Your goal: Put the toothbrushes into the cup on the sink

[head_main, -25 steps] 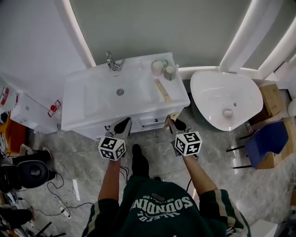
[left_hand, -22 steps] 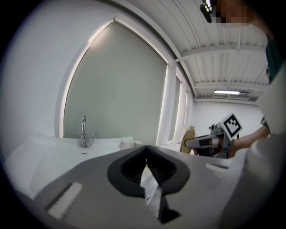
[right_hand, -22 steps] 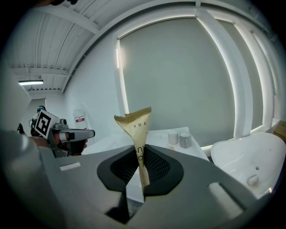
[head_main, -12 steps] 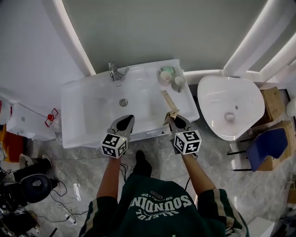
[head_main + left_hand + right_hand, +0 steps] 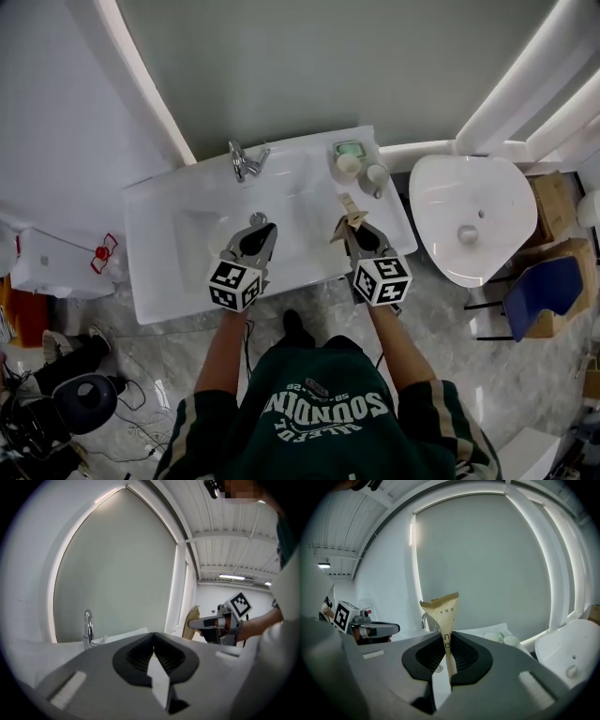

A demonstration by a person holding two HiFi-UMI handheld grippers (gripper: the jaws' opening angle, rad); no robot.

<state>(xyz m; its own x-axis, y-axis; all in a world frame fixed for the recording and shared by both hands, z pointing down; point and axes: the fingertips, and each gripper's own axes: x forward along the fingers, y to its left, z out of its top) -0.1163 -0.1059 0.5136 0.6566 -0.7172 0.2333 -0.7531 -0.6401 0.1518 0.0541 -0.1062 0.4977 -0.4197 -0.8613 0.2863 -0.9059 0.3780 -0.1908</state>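
- Nearest: two grippers side by side above one white sink [image 5: 159, 253].
- Left gripper [image 5: 260, 231]: its own view shows the jaws brought together with nothing between them.
- Right gripper [image 5: 355, 228]: the jaws are nearly closed and pinch one tan paper toothbrush packet [image 5: 445, 620] low on its length. The rest of it stands upright above the pads.
- The head view shows the packet only as a small tan tip ahead of the right jaws. Its printed lettering appears only in the right gripper view.
- Each gripper view shows the other gripper off to its side, and the left gripper view also shows the packet edge-on.
- Drain [image 5: 258, 218]: one, just ahead of the left gripper.
- Tap [image 5: 246, 161]: one, farther ahead of the left gripper.
- Cups [image 5: 348, 164]: two, close together at the sink's far corner ahead of the right gripper, well apart from the packet.
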